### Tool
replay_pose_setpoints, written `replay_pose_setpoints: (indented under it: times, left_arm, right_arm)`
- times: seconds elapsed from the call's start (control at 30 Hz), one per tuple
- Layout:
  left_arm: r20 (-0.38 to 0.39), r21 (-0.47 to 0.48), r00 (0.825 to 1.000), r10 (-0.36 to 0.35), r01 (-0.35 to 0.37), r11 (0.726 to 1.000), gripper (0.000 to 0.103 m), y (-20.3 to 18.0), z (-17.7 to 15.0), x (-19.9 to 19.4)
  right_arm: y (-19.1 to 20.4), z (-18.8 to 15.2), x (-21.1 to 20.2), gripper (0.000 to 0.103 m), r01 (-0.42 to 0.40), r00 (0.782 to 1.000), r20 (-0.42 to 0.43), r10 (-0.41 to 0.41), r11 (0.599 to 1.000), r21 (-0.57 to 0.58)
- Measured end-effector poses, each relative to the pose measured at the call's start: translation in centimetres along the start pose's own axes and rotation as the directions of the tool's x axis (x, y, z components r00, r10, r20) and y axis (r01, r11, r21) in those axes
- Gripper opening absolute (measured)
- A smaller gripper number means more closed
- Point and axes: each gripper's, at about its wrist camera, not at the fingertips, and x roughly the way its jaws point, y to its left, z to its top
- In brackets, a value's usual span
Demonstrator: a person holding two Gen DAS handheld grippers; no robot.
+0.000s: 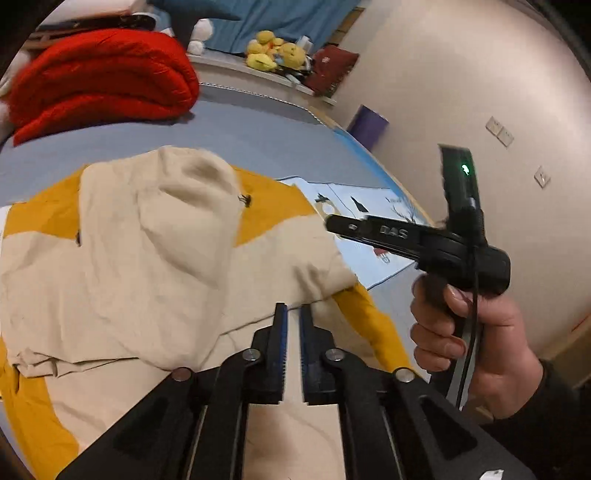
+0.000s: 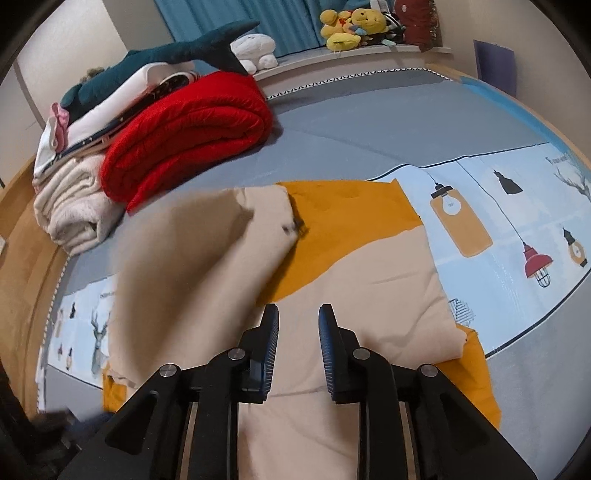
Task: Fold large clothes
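**Cream-and-yellow hoodie on bed, both grippers free**

Hoodie (image 2: 369, 280) lies spread on the grey bed (image 2: 369, 122), partly over a printed sheet (image 2: 517, 229). In my left view it fills 9 to 12 o'clock, hood (image 1: 192, 206) bunched on top. My left gripper (image 1: 291, 321) hovers above the near hem, fingers nearly together with a thin gap, nothing between them. My right gripper (image 2: 297, 325) has fingers apart, empty, above the cream body. In the left view it (image 1: 332, 223) sits at 3 o'clock, held by my right hand (image 1: 476, 328), whose grip I can't read from there.

Handling, my guess: thick soft fleece, light for its bulk, limp, not slippery, nothing fragile. Layers will drag and bunch, so pinch an edge or corner: hem or shoulder seam, one layer deep. One flap at 10 o'clock in the right view is blurred; can't tell whether it's sleeve or side.

Around: red quilt (image 2: 192, 133) and white towels (image 2: 74, 210) at 10 o'clock, well apart from the hoodie. Soft toys (image 2: 351, 26) on the far ledge. Nothing blocks a fold; bed beyond is open.
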Motion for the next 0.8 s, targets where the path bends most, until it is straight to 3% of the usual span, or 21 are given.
replay_pose_setpoints:
  times: [0.07,0.13,0.2,0.27,0.47,0.57,0.63,0.67,0.73,0.8]
  left_arm:
    - [0.034,-0.100,0.999,0.030,-0.027,0.995,0.017,2.6,0.5,-0.5]
    - [0.041,-0.174,0.995,0.094,-0.086,0.981,0.017,4.7,0.7,-0.5]
    - [0.000,-0.260,0.978,0.207,-0.200,0.945,0.019,7.3,0.5,0.4]
    - [-0.047,-0.339,0.971,0.236,-0.237,0.910,0.021,9.5,0.0,1.6]
    - [-0.101,-0.558,0.979,0.179,-0.204,0.804,0.030,14.3,-2.3,4.9]
    - [-0.113,-0.624,0.984,0.137,-0.177,0.761,0.034,15.7,-3.2,6.3]
    - [-0.103,-0.649,0.989,0.110,-0.151,0.745,0.032,16.1,-3.4,6.3]
    - [-0.095,-0.662,0.992,0.087,-0.128,0.739,0.030,16.4,-3.4,6.5]
    - [-0.077,-0.667,0.995,0.062,-0.098,0.738,0.005,16.5,-3.4,6.2]
    - [-0.054,-0.652,0.997,0.061,-0.081,0.754,0.001,16.1,-2.8,5.4]
  right_arm:
    - [-0.2,0.1,0.0,0.027,-0.019,1.000,0.001,0.019,1.000,0.015]
    - [-0.4,0.1,0.3,0.030,-0.042,0.999,-0.008,0.042,0.999,0.032]
    - [-0.4,0.0,0.8,0.032,-0.071,0.997,-0.030,0.073,0.996,0.049]
    - [-0.2,-0.3,1.9,0.036,-0.108,0.991,-0.073,0.112,0.992,0.063]
    - [0.1,-1.9,5.8,0.040,-0.190,0.959,-0.181,0.218,0.969,0.160]
    - [0.4,-2.9,7.5,0.040,-0.207,0.946,-0.214,0.246,0.960,0.189]
    - [0.3,-3.5,8.8,0.040,-0.219,0.933,-0.236,0.271,0.950,0.224]
    - [0.2,-3.7,9.3,0.040,-0.224,0.929,-0.242,0.281,0.945,0.238]
    - [0.1,-4.0,10.0,0.040,-0.246,0.920,-0.240,0.309,0.934,0.258]
    - [0.1,-4.1,10.4,0.039,-0.278,0.909,-0.234,0.344,0.921,0.274]
